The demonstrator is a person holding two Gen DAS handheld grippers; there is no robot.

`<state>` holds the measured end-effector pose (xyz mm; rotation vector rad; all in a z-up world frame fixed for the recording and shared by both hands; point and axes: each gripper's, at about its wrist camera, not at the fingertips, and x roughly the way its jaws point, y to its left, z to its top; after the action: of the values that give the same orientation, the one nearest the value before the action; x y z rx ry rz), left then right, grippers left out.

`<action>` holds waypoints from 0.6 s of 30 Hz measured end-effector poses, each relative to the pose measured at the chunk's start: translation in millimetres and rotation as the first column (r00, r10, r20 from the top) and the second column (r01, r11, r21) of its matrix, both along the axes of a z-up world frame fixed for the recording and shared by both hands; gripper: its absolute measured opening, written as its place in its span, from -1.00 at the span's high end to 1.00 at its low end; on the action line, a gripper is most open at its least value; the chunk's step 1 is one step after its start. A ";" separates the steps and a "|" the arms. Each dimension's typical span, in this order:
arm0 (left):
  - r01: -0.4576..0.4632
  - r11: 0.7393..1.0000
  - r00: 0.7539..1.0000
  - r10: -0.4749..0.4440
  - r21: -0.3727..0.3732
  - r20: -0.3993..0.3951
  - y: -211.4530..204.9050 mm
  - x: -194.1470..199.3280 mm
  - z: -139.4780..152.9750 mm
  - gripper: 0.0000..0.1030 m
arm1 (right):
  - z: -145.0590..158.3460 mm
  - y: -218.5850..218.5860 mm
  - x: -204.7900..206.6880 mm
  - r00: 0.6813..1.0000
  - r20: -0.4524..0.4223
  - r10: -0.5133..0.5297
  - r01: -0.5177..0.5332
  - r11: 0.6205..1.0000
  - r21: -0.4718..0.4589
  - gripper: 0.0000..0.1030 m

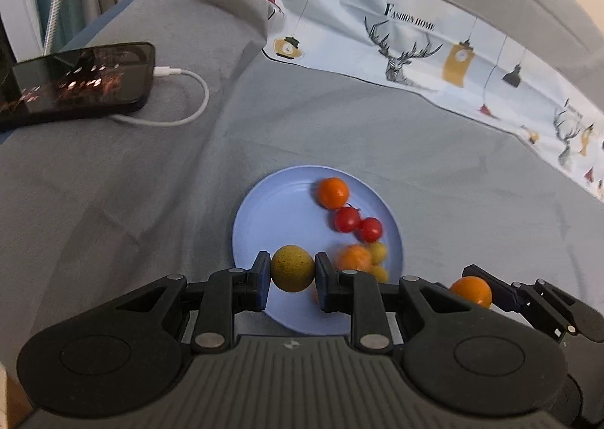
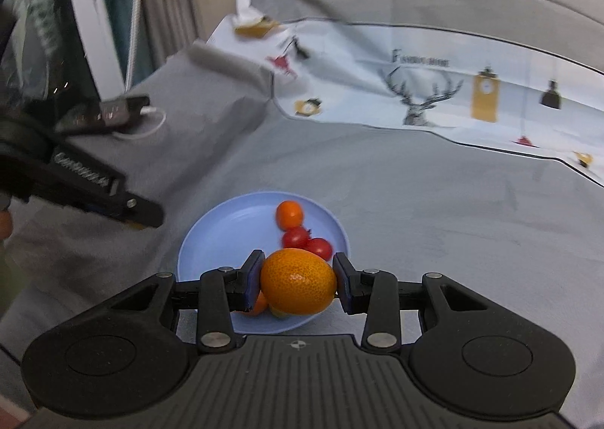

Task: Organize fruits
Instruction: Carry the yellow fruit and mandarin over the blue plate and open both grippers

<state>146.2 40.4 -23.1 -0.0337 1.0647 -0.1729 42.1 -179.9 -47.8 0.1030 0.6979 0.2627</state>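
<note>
The left gripper (image 1: 292, 274) has its jaws pinching a round yellow-green fruit (image 1: 292, 273), speckled with brown, one pad on each side of it. Beneath and just beyond those jaws lies a blue plate (image 1: 264, 210) on a grey bed cover (image 1: 132, 202). On the plate, ahead and to the right of the left jaws, sit an orange (image 1: 332, 193), then two red tomatoes (image 1: 358, 224) touching each other, and nearer the right jaw a blurred orange fruit with small yellow ones (image 1: 377, 251) beside it. Far to the right of the left jaws, the right gripper (image 1: 472, 291) comes in from the edge of the left wrist view with an orange in its grip. In the right wrist view, the right gripper (image 2: 298, 282) has its jaws pinching that large orange (image 2: 298, 282), pads pressed against both of its sides, and it hangs over the near edge of the blue plate (image 2: 211, 240). Past these jaws the small orange (image 2: 289, 214) and the red tomatoes (image 2: 307, 242) lie on the plate; more fruit shows partly under the held orange. To the left of the right jaws the left gripper's black body (image 2: 94, 183) reaches in. Well ahead and left of the left jaws a phone (image 1: 75, 82) lies on the cover with a white cable (image 1: 181, 97) plugged in. Far ahead, a patterned cloth (image 1: 415, 51) with deer and lamps is spread across the bed.
</note>
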 end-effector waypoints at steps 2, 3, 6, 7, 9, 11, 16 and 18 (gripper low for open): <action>0.012 1.000 1.000 -0.012 0.019 0.004 -3.4 9.5 -6.7 0.47 | -6.6 7.7 9.9 0.999 -0.006 0.035 -0.035 0.999 -0.023 0.20; 0.017 1.000 1.000 -0.018 0.026 0.003 -4.7 14.9 -10.3 0.47 | -9.3 11.1 14.1 0.999 -0.006 0.053 -0.053 0.998 -0.032 0.20; 0.032 0.999 0.999 -0.032 0.039 -0.005 -8.9 29.6 -21.5 0.47 | -17.6 21.0 28.7 0.994 0.002 0.112 -0.112 0.991 -0.067 0.20; 0.037 0.998 0.999 -0.036 0.041 -0.010 -10.7 34.2 -24.8 0.47 | -20.5 24.0 34.1 0.991 0.004 0.132 -0.131 0.988 -0.078 0.20; 0.045 0.998 0.999 -0.044 0.048 -0.022 -13.0 44.4 -33.1 0.47 | -27.4 31.0 44.2 0.984 0.007 0.177 -0.176 0.980 -0.098 0.20; 0.051 0.997 0.998 -0.049 0.055 -0.033 -15.1 53.0 -40.3 0.47 | -34.9 37.6 54.4 0.977 -0.001 0.213 -0.211 0.971 -0.113 0.20; 0.051 0.996 0.997 -0.046 0.077 -0.064 -16.4 70.8 -57.4 0.47 | -50.6 50.4 77.3 0.964 -0.027 0.263 -0.265 0.958 -0.109 0.20; 0.069 0.993 0.996 -0.063 0.095 -0.059 -18.8 73.7 -60.8 0.42 | -54.5 54.4 85.0 0.961 -0.029 0.275 -0.277 0.954 -0.111 0.19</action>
<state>220.0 21.6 -83.9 0.0846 1.1300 -0.1805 127.1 -125.5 -102.3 -0.1040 0.7385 0.4897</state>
